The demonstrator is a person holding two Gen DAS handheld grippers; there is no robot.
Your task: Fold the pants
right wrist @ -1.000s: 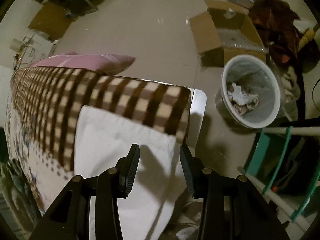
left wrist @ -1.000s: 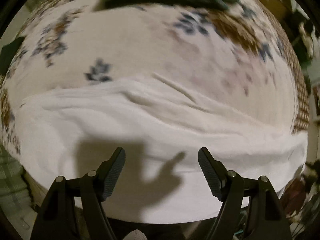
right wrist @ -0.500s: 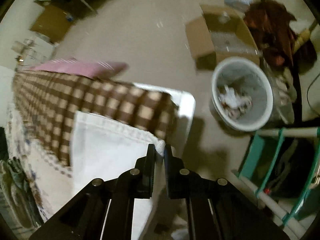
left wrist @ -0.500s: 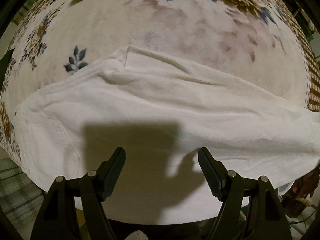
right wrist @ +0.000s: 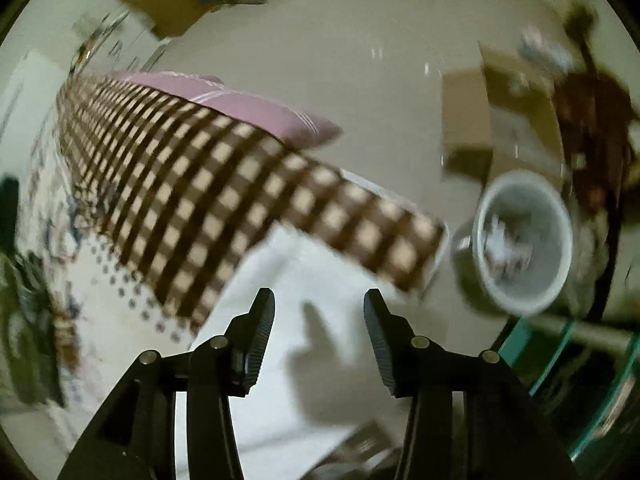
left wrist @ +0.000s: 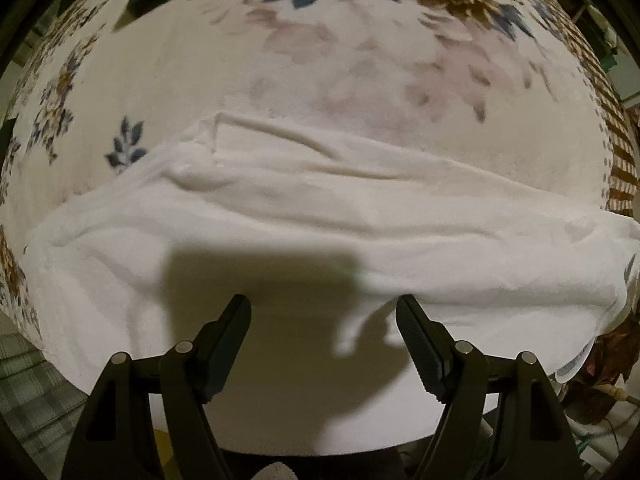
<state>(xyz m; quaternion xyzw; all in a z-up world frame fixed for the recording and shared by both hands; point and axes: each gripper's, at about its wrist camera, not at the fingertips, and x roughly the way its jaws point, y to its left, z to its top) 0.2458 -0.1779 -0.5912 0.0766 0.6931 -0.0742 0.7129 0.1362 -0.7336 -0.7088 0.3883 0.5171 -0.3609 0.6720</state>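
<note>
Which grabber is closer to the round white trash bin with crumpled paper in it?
Right. The right gripper, jaws opening and empty, hangs over the white pants' end, the round white trash bin just beyond. The left gripper sees no bin.

- We see the pants [left wrist: 320, 216] lying across the near edge of the bed [left wrist: 360, 80].
- The bin [right wrist: 524, 240] stands on the floor [right wrist: 360, 80], right of the bed's corner, before a box [right wrist: 492, 120].

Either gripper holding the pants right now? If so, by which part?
Neither. Left gripper open above the white pants; right gripper jaws opening, nothing pinched.
</note>
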